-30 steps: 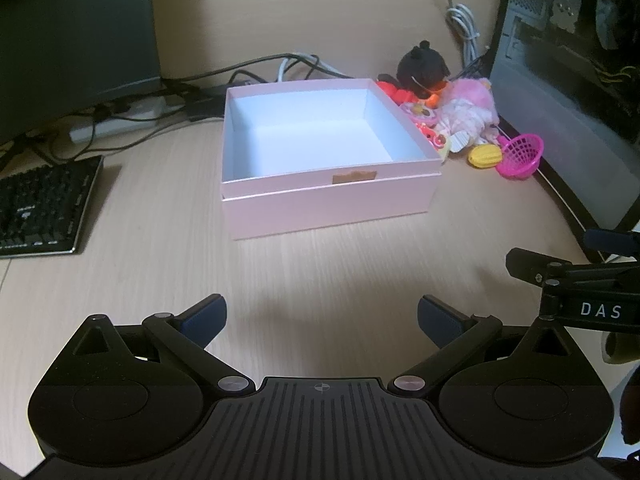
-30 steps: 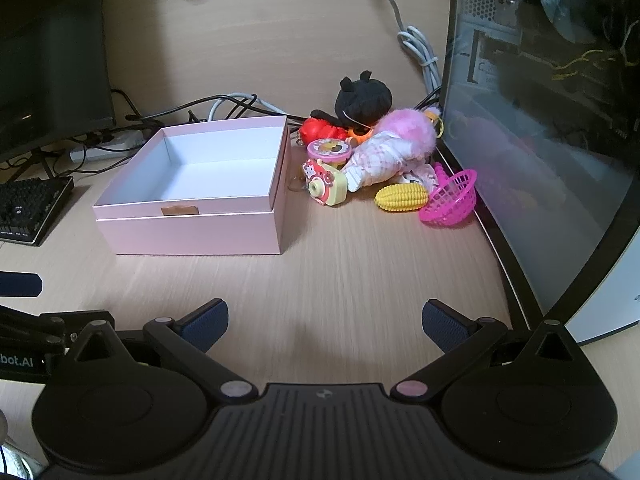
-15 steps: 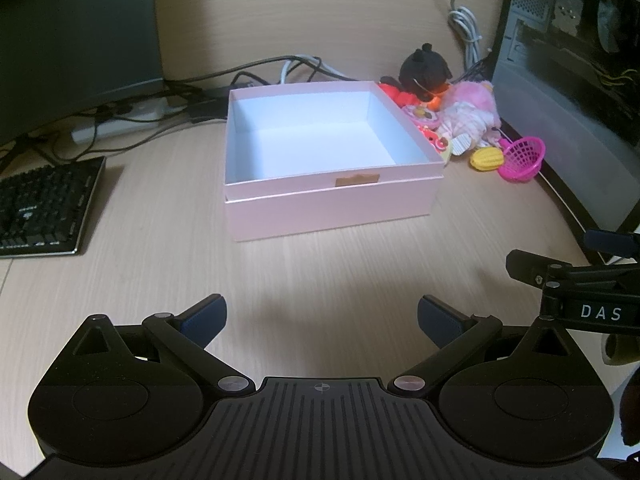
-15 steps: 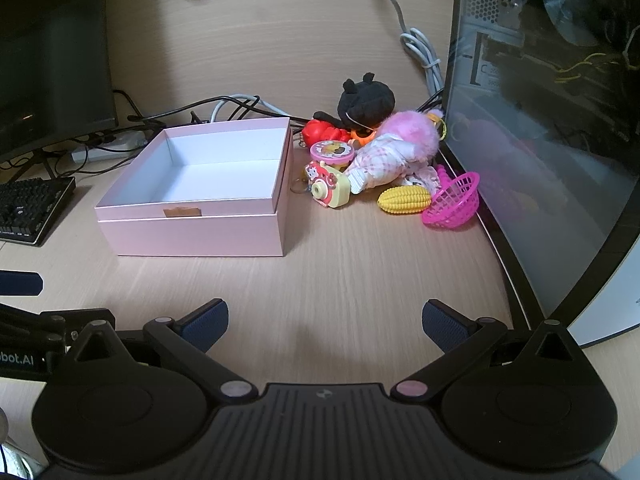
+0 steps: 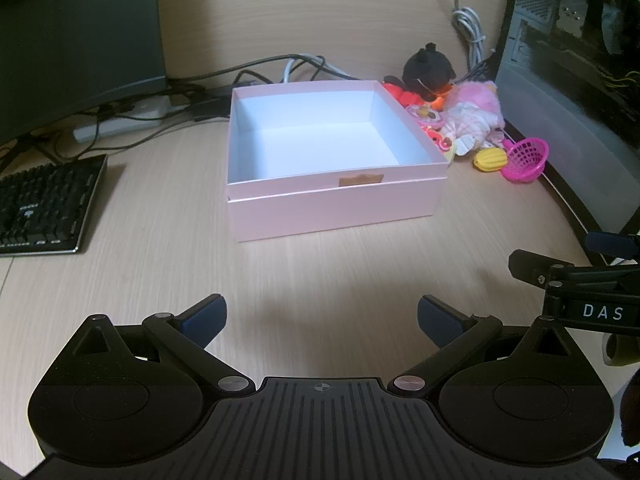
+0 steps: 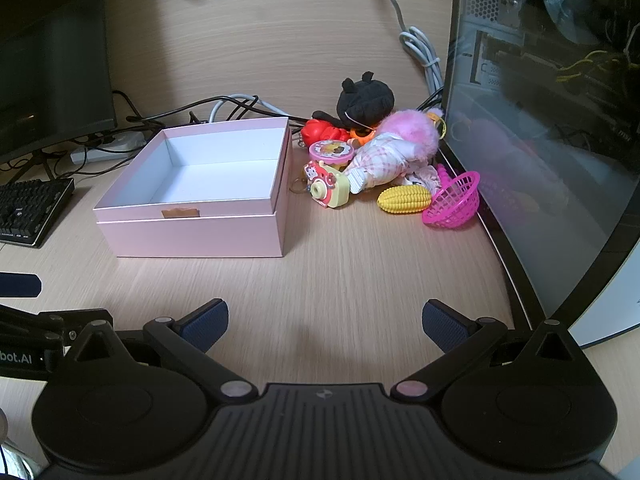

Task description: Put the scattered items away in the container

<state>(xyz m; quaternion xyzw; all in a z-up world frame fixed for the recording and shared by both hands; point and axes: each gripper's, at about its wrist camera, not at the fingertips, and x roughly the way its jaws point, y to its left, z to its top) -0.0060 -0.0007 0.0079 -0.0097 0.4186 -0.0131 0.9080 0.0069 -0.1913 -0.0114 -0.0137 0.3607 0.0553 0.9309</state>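
Black keyboard [image 5: 44, 208] at left, dark monitor [image 5: 76, 32], tangled cables [image 5: 256, 74], glass-sided computer case [image 6: 552, 112]

We see the open box [image 6: 192, 200] mid-desk [image 6: 340, 272], nothing in it. Left of it lies a keyboard [image 6: 28, 210]; behind that stands a monitor [image 6: 52, 68], with cables [image 6: 224, 106] running behind the box. Right of the box sits a huddle of toys: a toy camera [image 6: 326, 186] just beside the box wall, a round tin [image 6: 331, 151] behind it, a doll [image 6: 394, 152] further right, a plush [image 6: 366, 100] at the back. Toy corn [image 6: 404, 199] lies before the doll, touching a tipped basket [image 6: 454, 202] against the computer case [image 6: 552, 100].
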